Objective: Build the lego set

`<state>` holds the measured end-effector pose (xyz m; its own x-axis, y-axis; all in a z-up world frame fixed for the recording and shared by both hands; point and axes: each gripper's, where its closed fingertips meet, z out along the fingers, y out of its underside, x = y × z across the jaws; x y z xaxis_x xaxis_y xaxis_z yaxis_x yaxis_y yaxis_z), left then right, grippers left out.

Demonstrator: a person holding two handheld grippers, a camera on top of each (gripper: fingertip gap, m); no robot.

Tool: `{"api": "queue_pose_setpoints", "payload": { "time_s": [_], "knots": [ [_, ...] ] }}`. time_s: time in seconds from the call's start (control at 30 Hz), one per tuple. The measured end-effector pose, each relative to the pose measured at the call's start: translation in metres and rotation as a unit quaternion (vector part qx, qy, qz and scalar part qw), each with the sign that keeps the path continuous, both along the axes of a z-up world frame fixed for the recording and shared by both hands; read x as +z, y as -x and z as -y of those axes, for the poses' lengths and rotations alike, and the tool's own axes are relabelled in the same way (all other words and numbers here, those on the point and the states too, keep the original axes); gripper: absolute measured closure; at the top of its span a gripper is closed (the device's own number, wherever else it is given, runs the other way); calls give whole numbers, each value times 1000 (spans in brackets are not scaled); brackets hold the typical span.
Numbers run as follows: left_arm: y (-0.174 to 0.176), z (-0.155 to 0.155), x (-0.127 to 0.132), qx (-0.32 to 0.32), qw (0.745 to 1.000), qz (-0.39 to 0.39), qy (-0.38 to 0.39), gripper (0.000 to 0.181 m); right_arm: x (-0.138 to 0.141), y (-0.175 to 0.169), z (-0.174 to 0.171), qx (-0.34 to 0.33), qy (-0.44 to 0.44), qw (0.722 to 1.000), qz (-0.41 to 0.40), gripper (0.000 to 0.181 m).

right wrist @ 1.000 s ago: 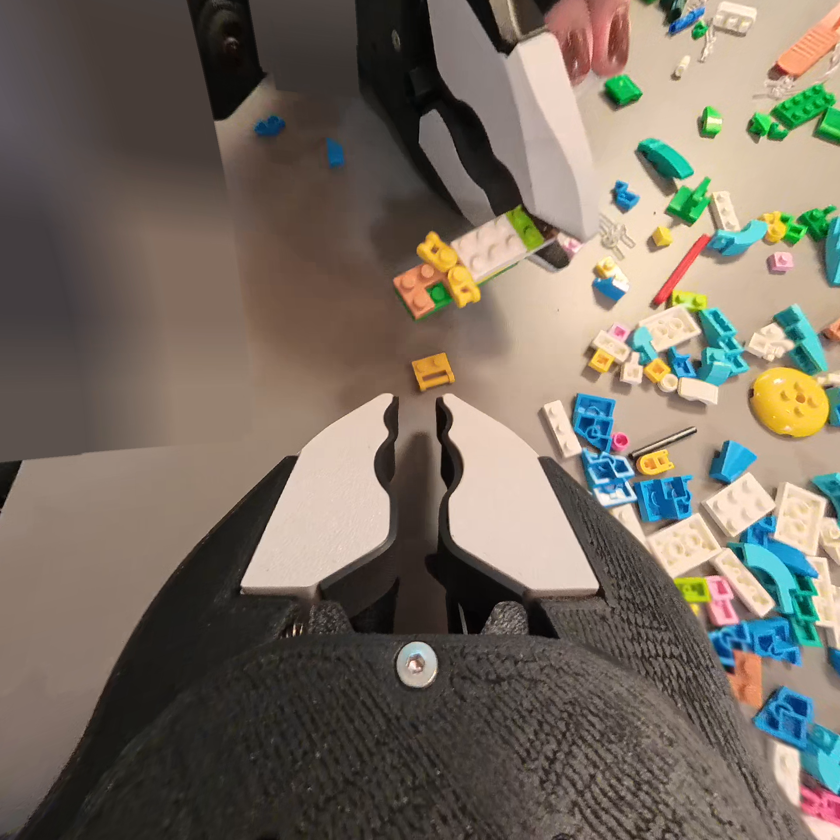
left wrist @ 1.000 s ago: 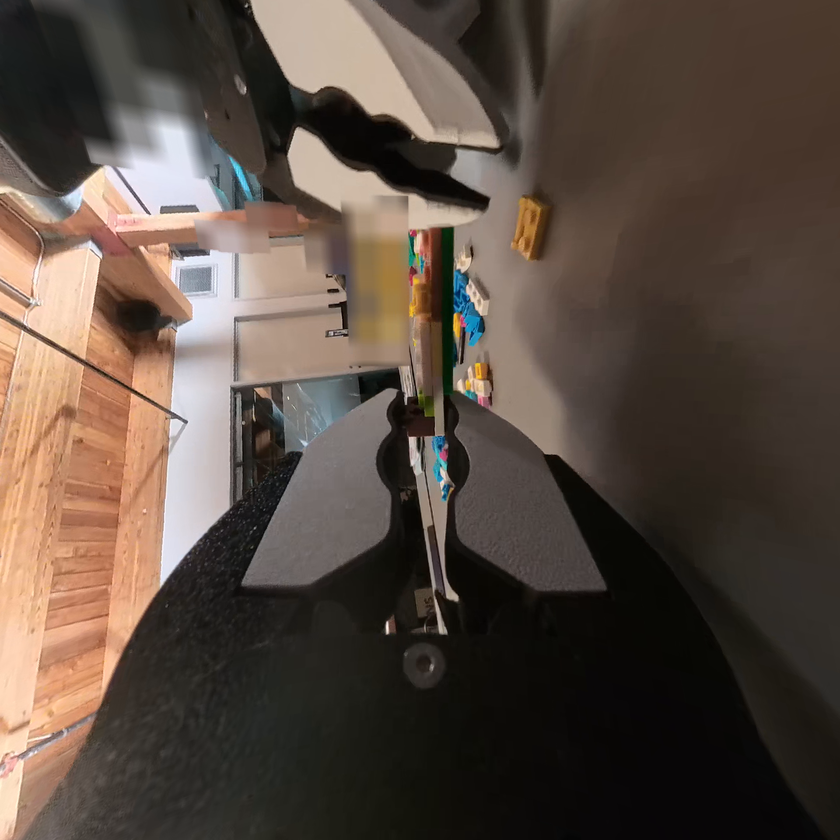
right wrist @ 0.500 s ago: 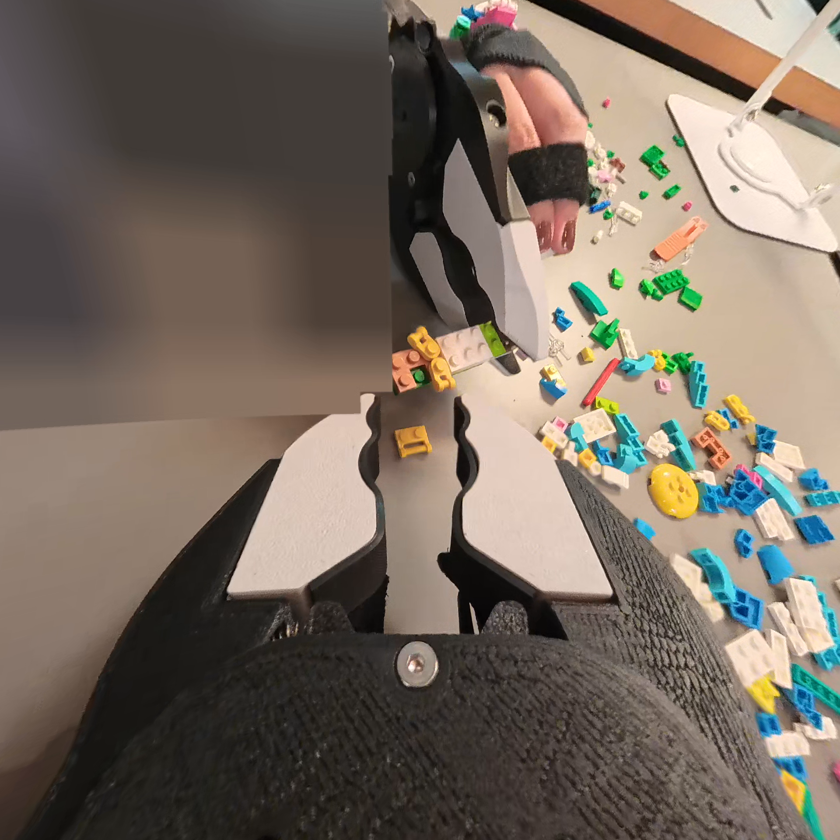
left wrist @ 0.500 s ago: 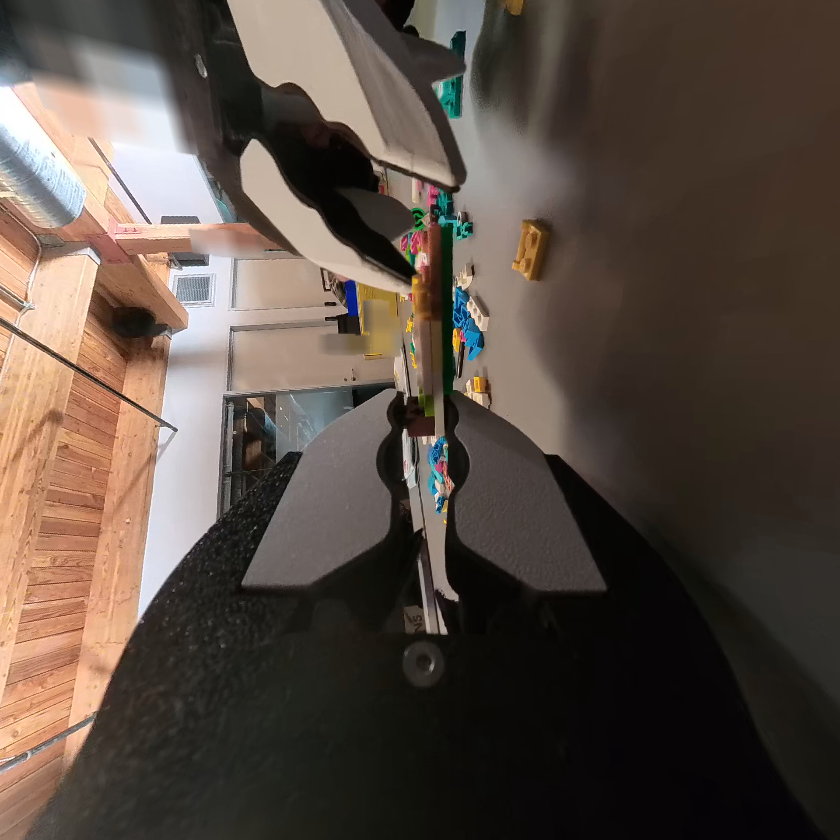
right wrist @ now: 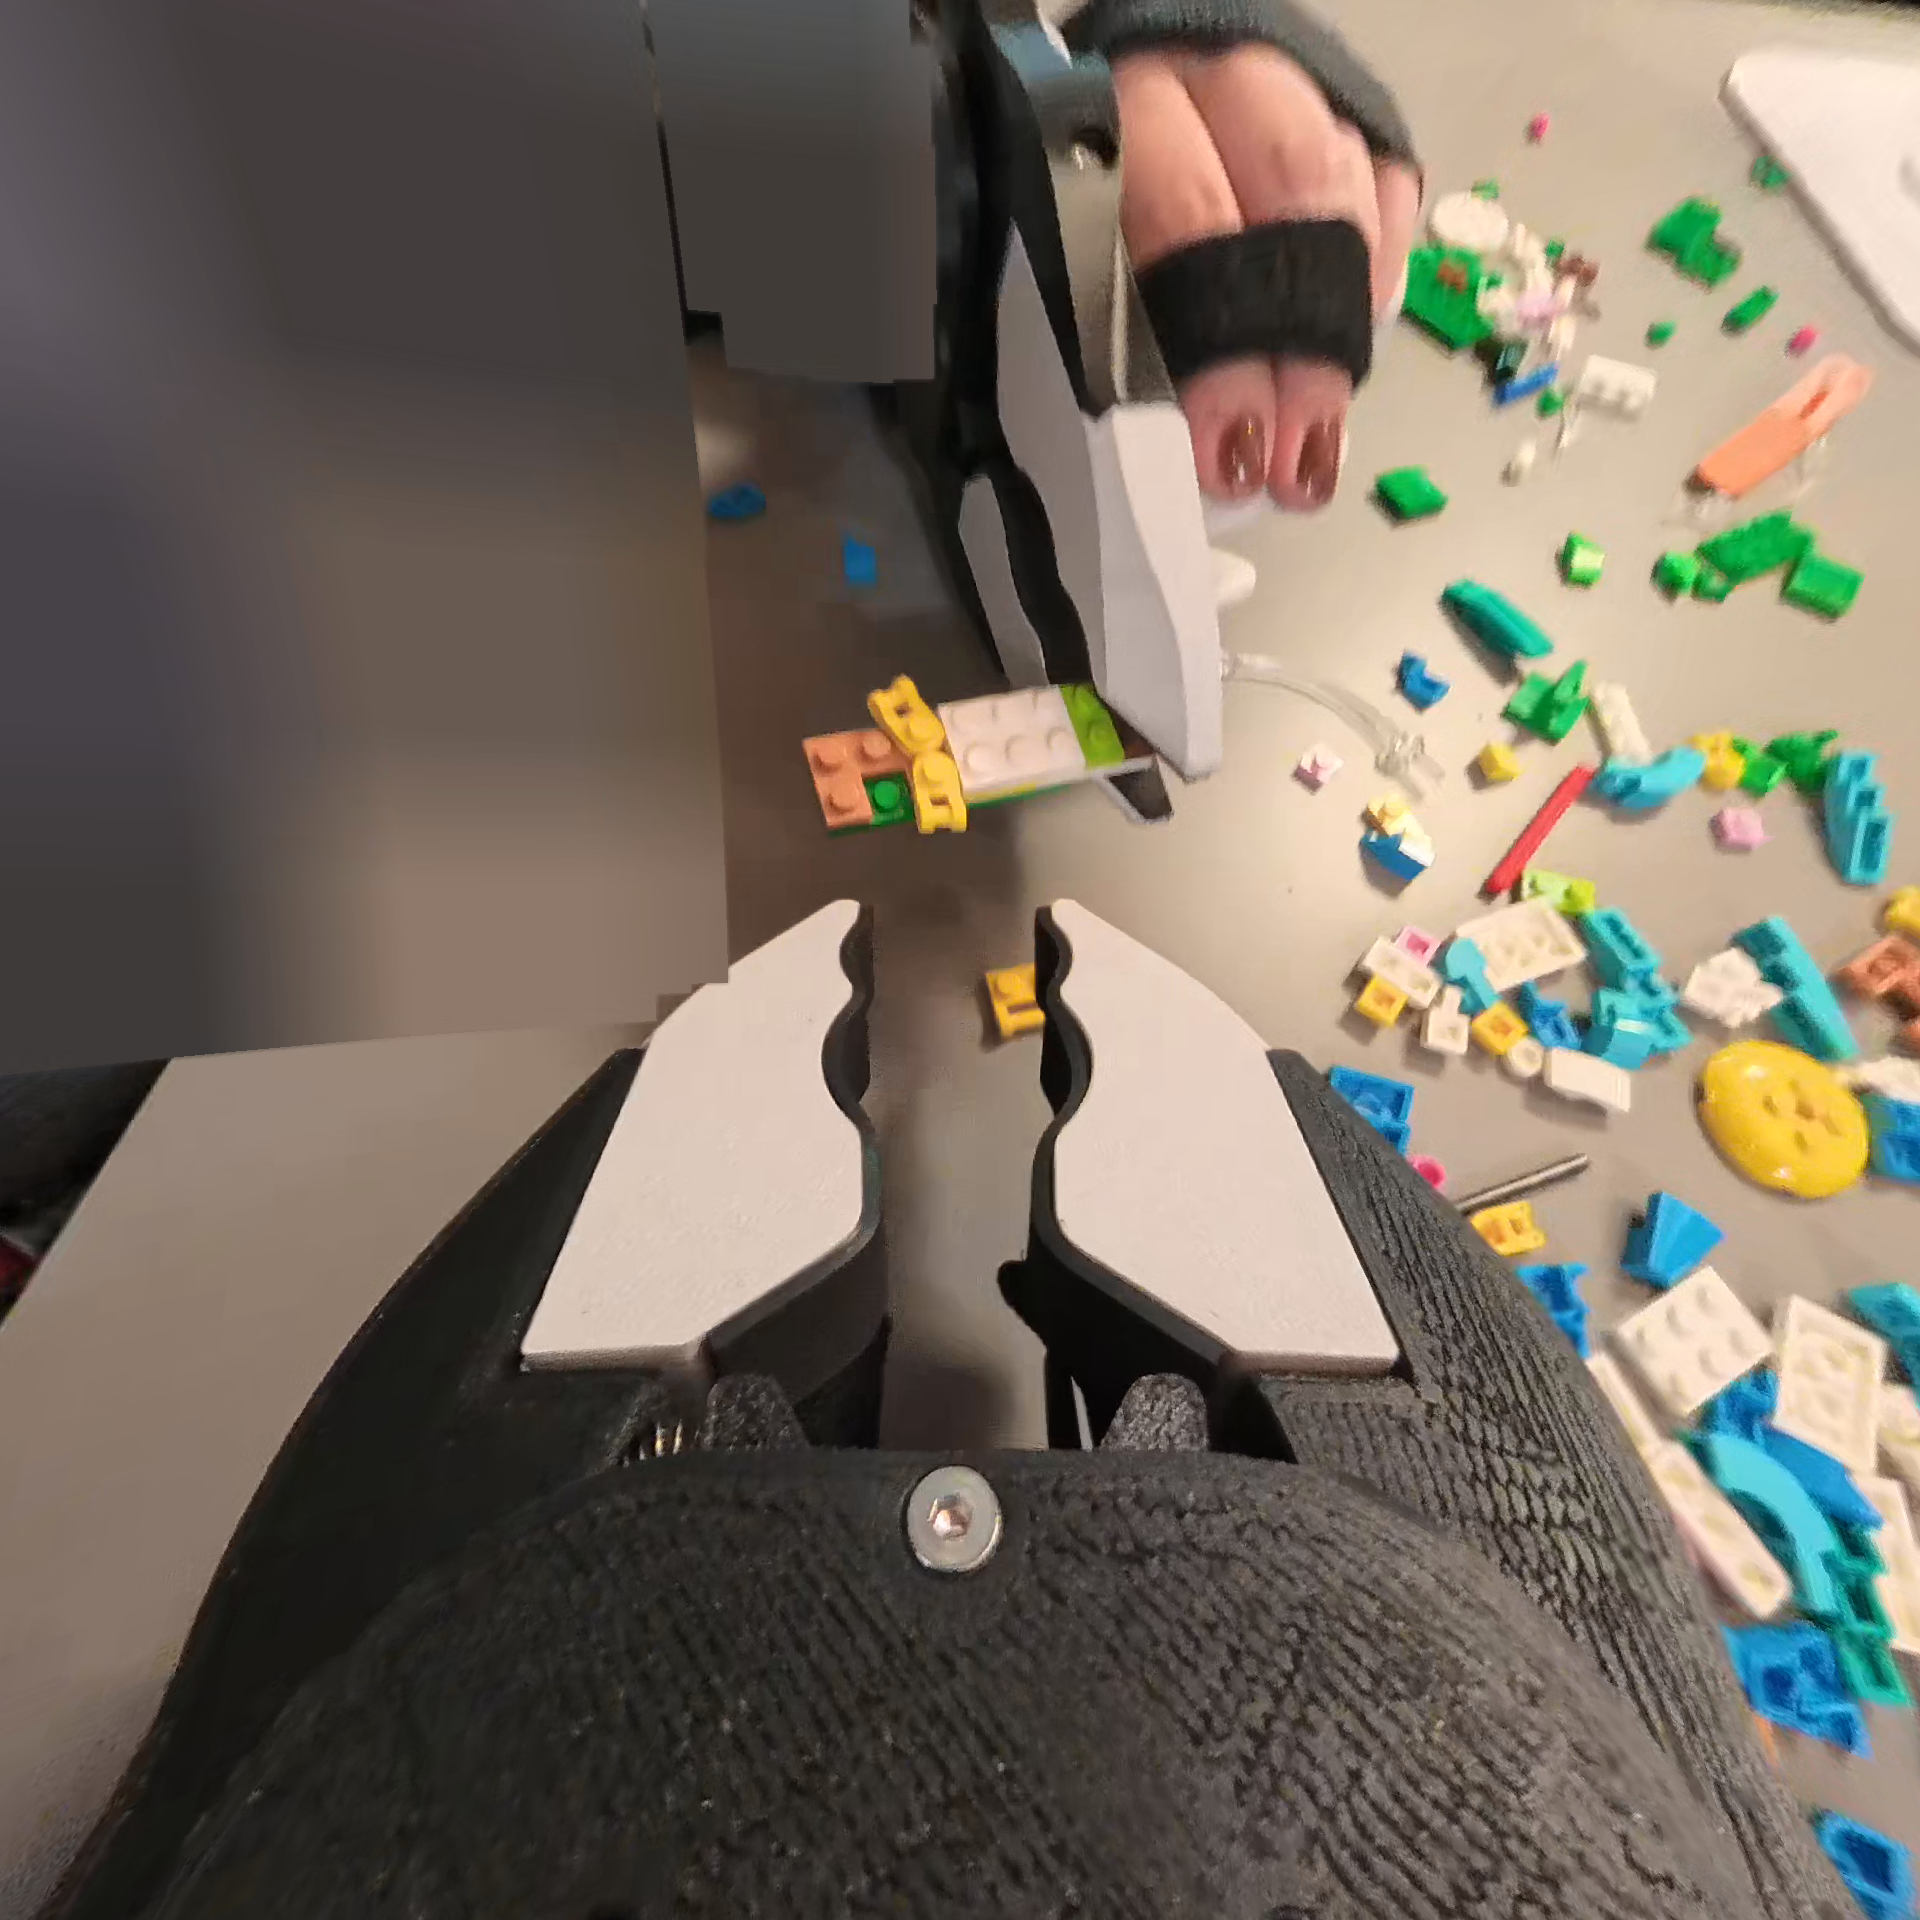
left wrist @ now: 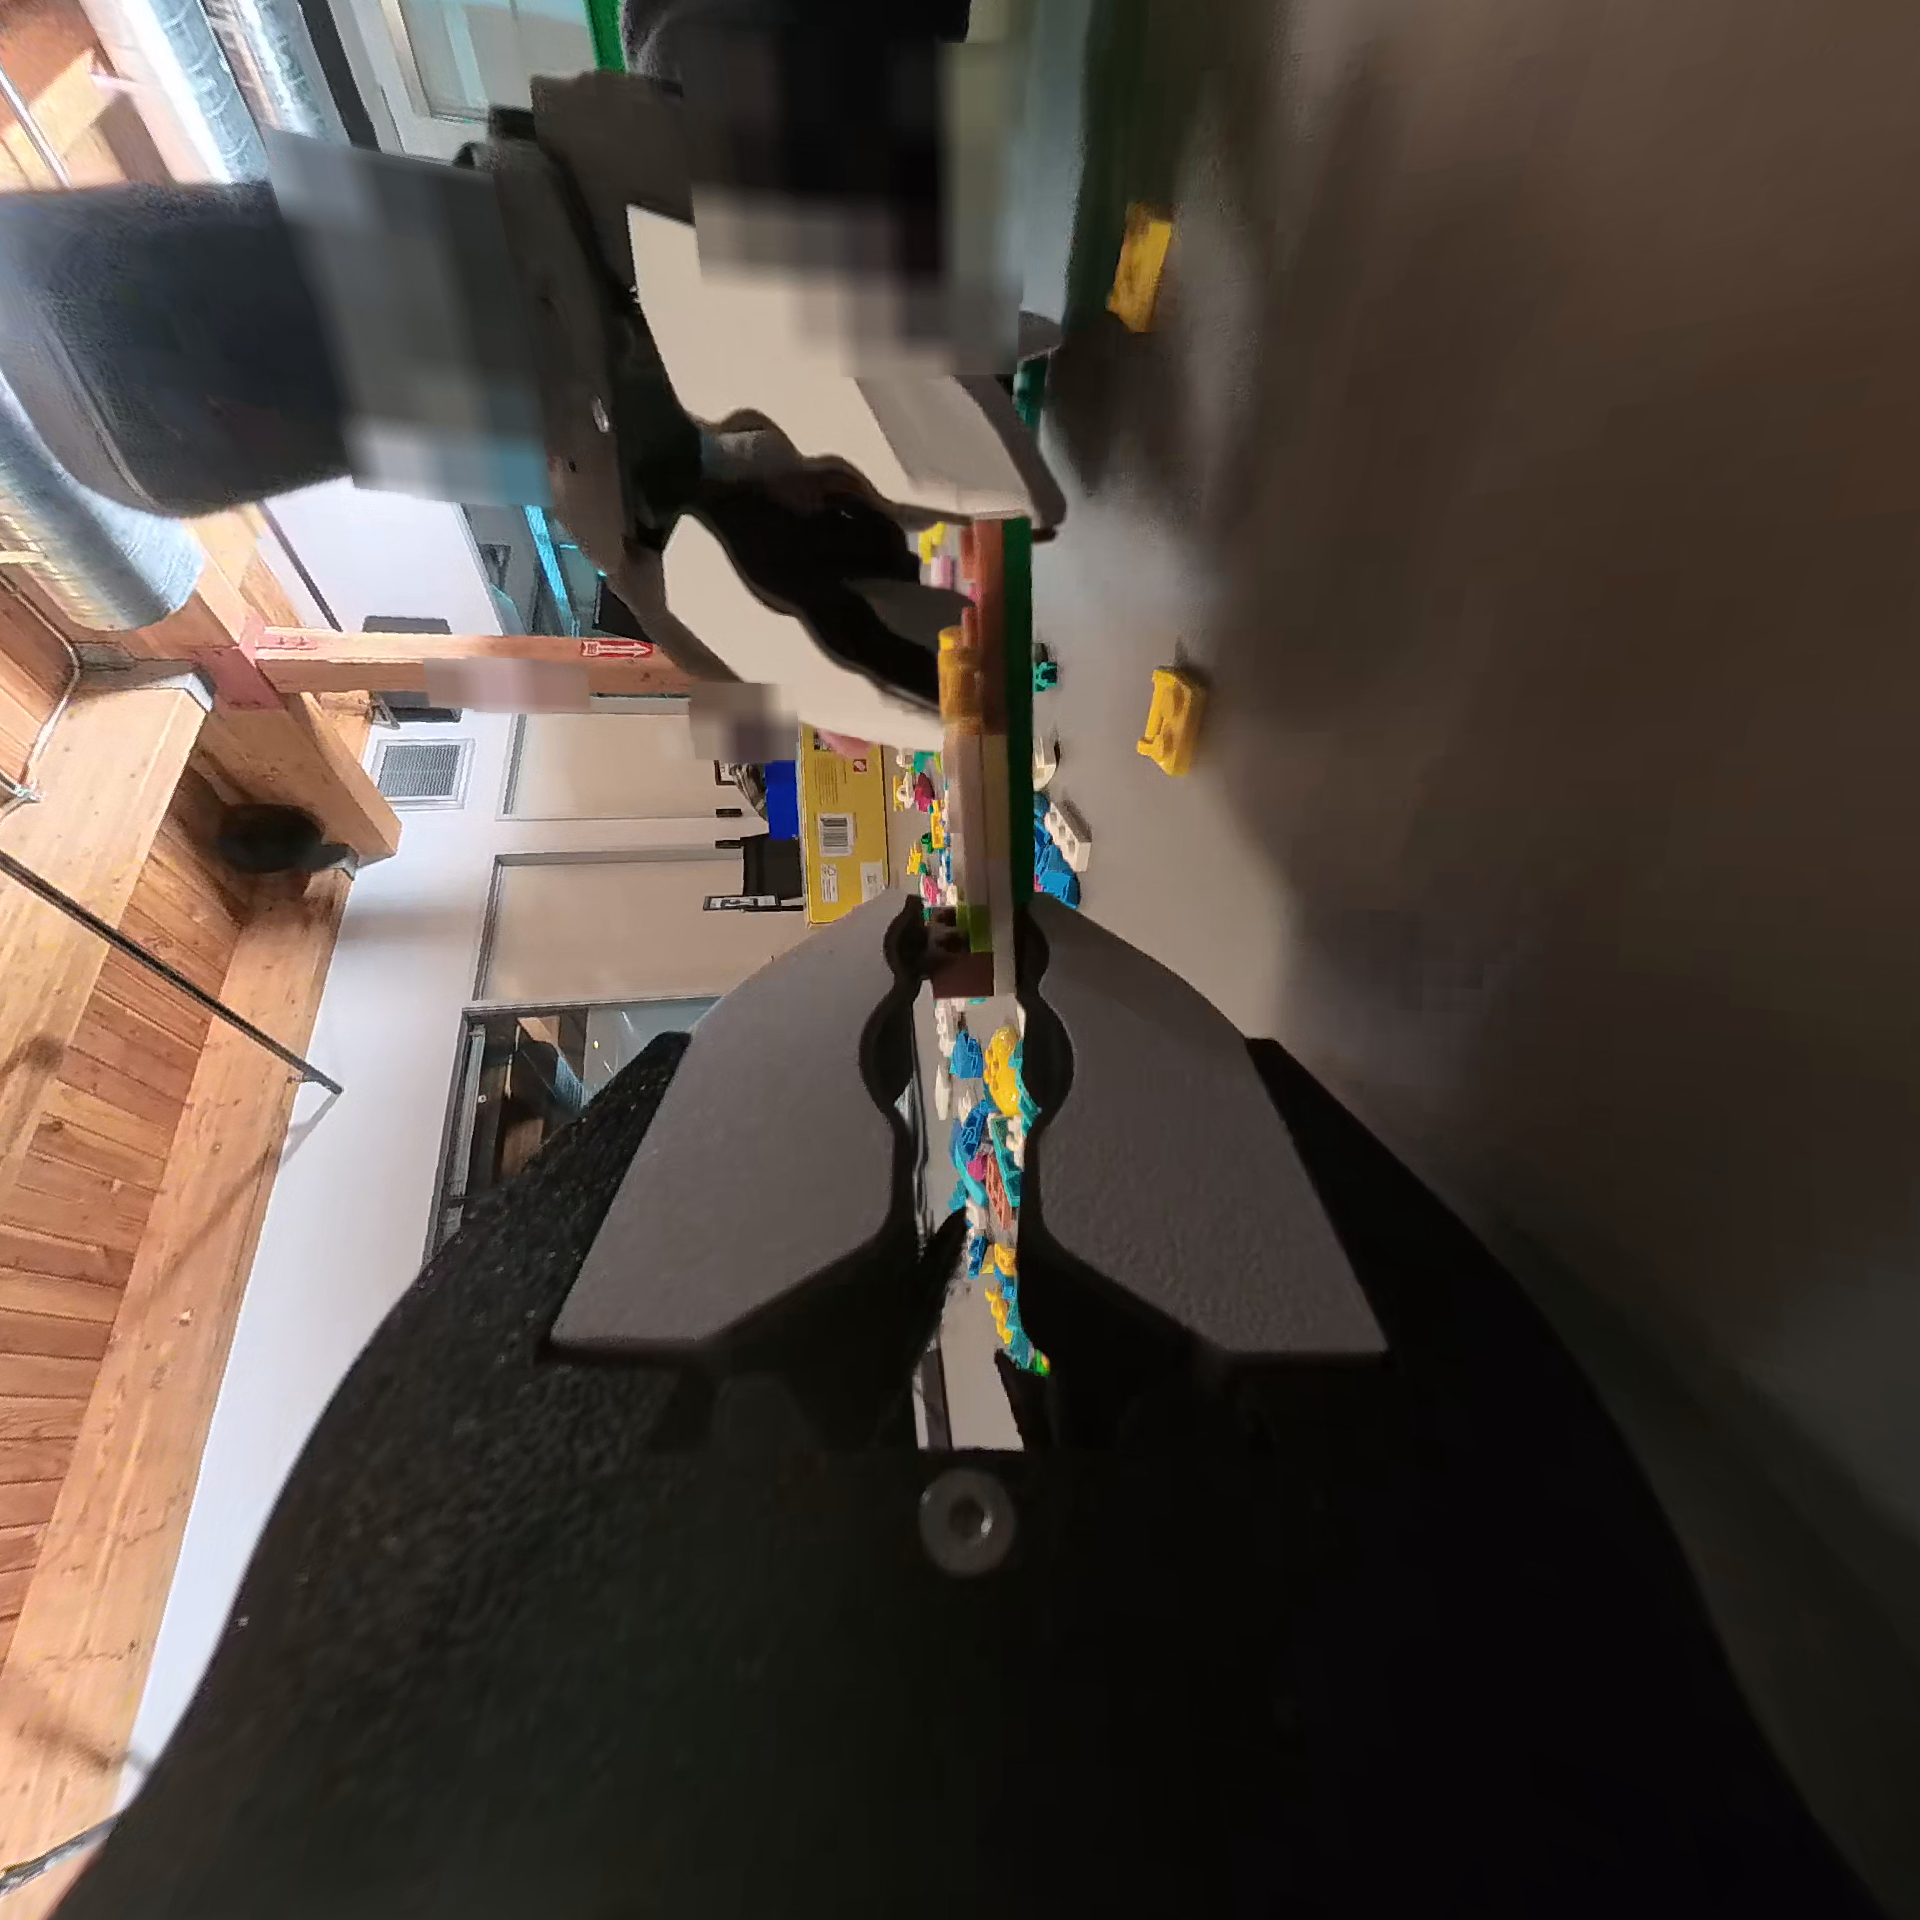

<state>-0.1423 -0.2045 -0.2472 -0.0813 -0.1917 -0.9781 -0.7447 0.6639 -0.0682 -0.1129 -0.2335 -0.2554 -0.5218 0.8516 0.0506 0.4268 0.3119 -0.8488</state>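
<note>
My left gripper (left wrist: 966,935) is shut on one end of a small lego assembly (left wrist: 987,810), seen edge-on here: a green base with white, tan and yellow pieces. In the right wrist view the assembly (right wrist: 956,758) hangs just above the grey table, held by the left gripper (right wrist: 1153,779). My right gripper (right wrist: 951,920) is open and empty, low over the table just in front of the assembly. A small yellow piece (right wrist: 1013,997) lies on the table against the inner side of its right finger. In the left wrist view the right gripper (left wrist: 977,608) is close to the assembly's far end.
A wide scatter of loose bricks (right wrist: 1621,997) covers the table to the right, with a yellow dome (right wrist: 1782,1117) and an orange separator tool (right wrist: 1787,421). A gloved hand (right wrist: 1247,260) holds the left gripper. A white stand base (right wrist: 1849,177) sits far right. One gripper's finger ends stand about 4 cm off the other's.
My right gripper has opened from nearly shut and moved up to the assembly; the small yellow piece now lies by its right finger. The left gripper still holds the assembly.
</note>
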Motion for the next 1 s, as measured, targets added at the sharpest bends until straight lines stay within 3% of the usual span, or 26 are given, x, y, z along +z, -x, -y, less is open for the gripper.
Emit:
{"api": "queue_pose_setpoints", "payload": {
  "time_s": [0.13, 0.27, 0.4, 0.57, 0.7, 1.0],
  "knots": [
    [3, -5, 6, 16, 999, 36, 11, 165, 12, 9, -7, -20, -103, 992, -66, 152],
    [10, -13, 15, 34, 994, 99, 41, 165, 26, 19, -12, -41, -226, 963, -144, 152],
    [12, -12, 20, 24, 986, 144, 75, 165, 34, 27, -3, -39, -294, 935, -195, 151],
    [3, -2, 20, -17, 982, 157, 105, 165, 35, 32, 8, -27, -299, 928, -219, 152],
    [-2, 4, 17, -35, 980, 154, 121, 165, 36, 32, 12, -20, -301, 926, -229, 164],
    [3, -2, 22, -16, 982, 161, 99, 155, 44, 30, 7, -35, -311, 917, -247, 170]
  ]
}}
